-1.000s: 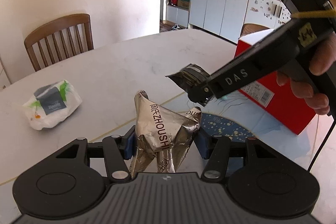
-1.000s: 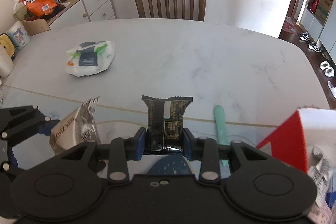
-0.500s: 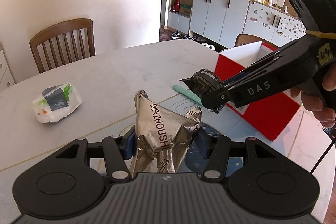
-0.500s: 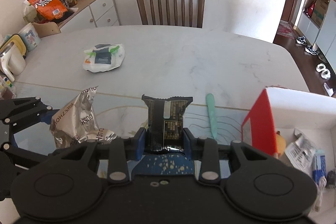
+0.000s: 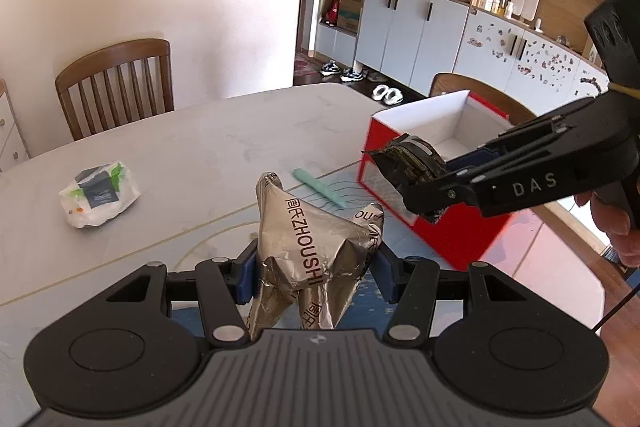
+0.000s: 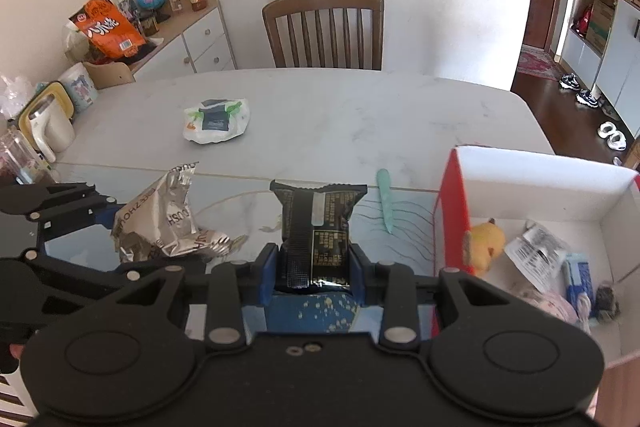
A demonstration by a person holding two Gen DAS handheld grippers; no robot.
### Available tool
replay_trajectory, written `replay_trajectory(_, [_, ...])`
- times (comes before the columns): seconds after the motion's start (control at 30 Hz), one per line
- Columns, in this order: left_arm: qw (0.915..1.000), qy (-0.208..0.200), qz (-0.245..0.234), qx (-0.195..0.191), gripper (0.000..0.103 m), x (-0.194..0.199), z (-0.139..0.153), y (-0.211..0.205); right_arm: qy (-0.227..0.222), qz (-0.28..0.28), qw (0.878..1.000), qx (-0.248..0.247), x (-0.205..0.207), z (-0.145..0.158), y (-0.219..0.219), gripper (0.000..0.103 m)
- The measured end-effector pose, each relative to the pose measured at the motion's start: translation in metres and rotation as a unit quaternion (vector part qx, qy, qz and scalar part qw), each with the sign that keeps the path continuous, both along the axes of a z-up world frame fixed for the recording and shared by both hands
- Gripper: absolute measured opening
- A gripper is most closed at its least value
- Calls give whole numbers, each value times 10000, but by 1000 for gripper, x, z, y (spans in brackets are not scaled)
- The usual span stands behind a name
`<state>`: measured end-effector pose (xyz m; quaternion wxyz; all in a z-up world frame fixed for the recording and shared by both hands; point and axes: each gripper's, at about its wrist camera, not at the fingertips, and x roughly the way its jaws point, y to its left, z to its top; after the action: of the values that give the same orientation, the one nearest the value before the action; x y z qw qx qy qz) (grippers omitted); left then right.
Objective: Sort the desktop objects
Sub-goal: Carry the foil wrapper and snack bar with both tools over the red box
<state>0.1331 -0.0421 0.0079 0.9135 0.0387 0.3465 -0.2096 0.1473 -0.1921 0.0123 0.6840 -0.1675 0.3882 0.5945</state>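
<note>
In the left wrist view, your left tool [image 5: 316, 267] is clenching a crumpled silver foil wrapper [image 5: 316, 247] with dark lettering, its creased top standing up between the blue pads, raised off the table [image 5: 224, 131]. To the right, your right tool [image 5: 420, 183] is reaching in from the side, gripping a black snack packet [image 5: 412, 157] just in front of the near rim of the red box [image 5: 452, 227] with its white inside. A mint-green stick [image 5: 320, 187] is lying on the table between the wrapper and the box, and a white pouch with green print [image 5: 100, 193] is resting well apart on the left.

In the right wrist view, your right tool [image 6: 312, 267] is pinching the black snack packet [image 6: 316, 223] upright; it is glossy, with gold print and a pale strip down the middle. The silver foil wrapper [image 6: 168, 215] is showing on the left in the left tool [image 6: 116, 227]. On the right, the red box [image 6: 452, 211] is lying open, holding a yellow plush toy [image 6: 484, 239], a white printed packet [image 6: 536, 251] and a blue packet [image 6: 578, 279].
</note>
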Motion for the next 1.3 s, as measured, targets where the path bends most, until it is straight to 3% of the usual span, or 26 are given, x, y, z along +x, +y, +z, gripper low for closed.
replay_trajectory(0.57, [9993, -131, -341, -106, 55, -10, 23, -74, 136, -306, 9993, 183, 39, 12, -79, 36])
replay_trajectory(1.3, [9971, 25, -763, -22, 55, 26, 8, -200, -60, -701, 9975, 84, 147, -10, -142, 36])
